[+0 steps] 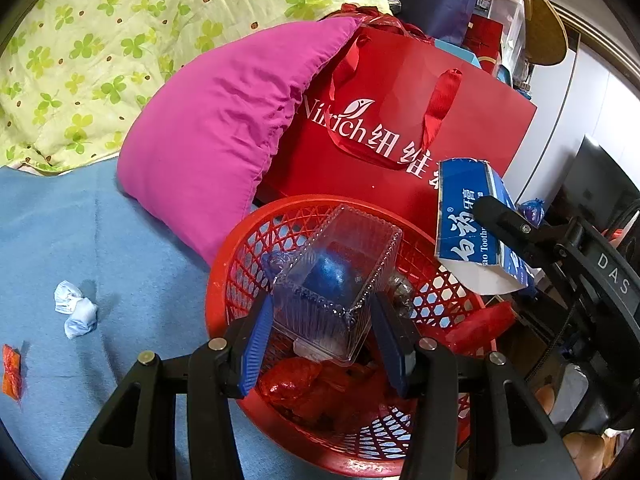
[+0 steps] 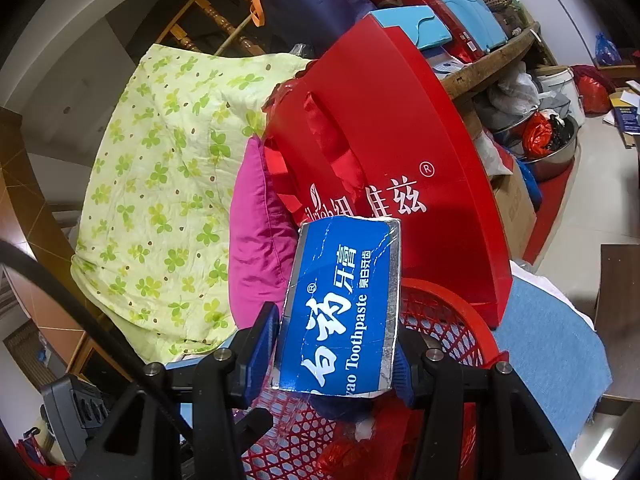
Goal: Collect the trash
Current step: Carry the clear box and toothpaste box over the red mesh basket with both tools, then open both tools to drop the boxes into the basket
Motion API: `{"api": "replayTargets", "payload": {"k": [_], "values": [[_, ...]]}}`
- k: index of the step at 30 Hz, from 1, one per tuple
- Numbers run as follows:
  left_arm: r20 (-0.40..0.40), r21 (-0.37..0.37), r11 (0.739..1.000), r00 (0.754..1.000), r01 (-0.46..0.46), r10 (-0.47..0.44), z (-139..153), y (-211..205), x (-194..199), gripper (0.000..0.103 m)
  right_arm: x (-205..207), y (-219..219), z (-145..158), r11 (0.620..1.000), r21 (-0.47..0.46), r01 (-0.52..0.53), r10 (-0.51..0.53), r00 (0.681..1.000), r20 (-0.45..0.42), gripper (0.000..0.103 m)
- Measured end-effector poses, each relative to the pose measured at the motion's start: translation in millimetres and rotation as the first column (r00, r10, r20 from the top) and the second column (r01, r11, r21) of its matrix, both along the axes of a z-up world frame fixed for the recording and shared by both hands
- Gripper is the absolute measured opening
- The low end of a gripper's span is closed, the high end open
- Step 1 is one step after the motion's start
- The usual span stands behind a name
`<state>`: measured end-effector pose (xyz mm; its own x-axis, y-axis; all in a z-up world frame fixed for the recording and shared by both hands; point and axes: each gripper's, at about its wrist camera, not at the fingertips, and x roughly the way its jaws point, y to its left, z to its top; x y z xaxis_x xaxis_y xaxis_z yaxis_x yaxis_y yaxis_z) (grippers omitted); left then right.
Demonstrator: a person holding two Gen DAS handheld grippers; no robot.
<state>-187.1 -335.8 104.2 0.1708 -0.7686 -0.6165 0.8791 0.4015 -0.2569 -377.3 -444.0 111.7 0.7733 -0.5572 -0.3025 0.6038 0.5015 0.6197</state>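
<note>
My left tongs [image 1: 320, 340] are clamped on a clear plastic clamshell box [image 1: 340, 280] with something blue inside, holding it just above the red mesh basket [image 1: 224, 280]. My right tongs [image 2: 336, 356] are clamped on a flattened blue toothpaste carton [image 2: 344, 304], its far end tilted up over the far side of the same basket.

Inside the basket, below both held pieces, lie crumpled red plastic wrappers [image 1: 304, 384] and a small silvery scrap. Judging by that, several pieces are already collected, and these two are about to be dropped in.

The basket sits on a blue bed sheet [image 1: 100, 240]. Behind the basket stands a red paper gift bag [image 1: 400, 92] leaning on a pink pillow [image 1: 208, 120], with a green clover-print quilt [image 1: 100, 40] farther back.

Still left to gather: to the basket's left on the sheet, well apart from it, lies a crumpled white-and-blue wrapper [image 1: 76, 308], and farther left an orange wrapper [image 1: 12, 368]. So I judge the job is past halfway but not finished.
</note>
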Motion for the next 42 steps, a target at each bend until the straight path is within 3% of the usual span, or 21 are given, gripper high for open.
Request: {"api": "replayTargets", "payload": {"k": [16,32,42], "values": [[-0.008,0.004,1.0,1.0,-0.009,0.009,0,3,3,0.054,1,2,1,1.0,0.003,-0.005,0.005,1.0,-0.005,0.059],[-0.011,-0.009,1.0,1.0,-0.006,0.006,2,9,4,0.069,1,10,9,0.999,-0.032,0.007,-0.007,1.0,0.011,0.06],[0.035,-0.023,1.0,0.999,-0.016,0.017,9,24,6,0.078,12,27,18,0.997,-0.079,-0.006,0.008,1.0,0.023,0.06]]}}
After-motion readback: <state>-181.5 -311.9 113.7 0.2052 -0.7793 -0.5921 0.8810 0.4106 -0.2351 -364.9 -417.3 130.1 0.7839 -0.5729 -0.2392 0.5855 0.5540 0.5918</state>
